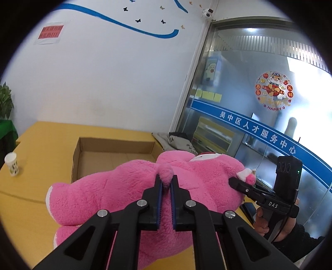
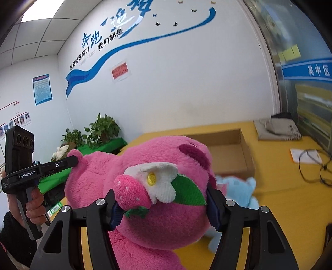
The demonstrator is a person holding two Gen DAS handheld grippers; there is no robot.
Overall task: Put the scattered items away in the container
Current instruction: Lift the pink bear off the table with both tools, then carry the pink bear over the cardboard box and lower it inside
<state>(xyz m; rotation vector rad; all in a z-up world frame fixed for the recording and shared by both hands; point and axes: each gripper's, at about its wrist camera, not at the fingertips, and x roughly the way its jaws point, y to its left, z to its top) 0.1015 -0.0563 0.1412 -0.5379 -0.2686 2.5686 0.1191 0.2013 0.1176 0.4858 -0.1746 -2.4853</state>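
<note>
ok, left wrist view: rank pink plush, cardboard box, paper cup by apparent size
1. pink plush, though it's nearest the camera, so inflated.
2. cardboard box, partly hidden behind it.
3. paper cup, clearly smallest.

Even, bright indoor light; ceiling panel (image 2: 39,11) glows. Glare on glass partition (image 1: 259,87). Strong fisheye bending, black vignette corners. Slight blur on the blue plush (image 2: 238,191); shadows soft.

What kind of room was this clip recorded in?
Probably an office or public service centre, not a home. A wall slogan with a blue ribbon, staff photos on a chart and a glass partition with a blue lettered band point that way.
</note>
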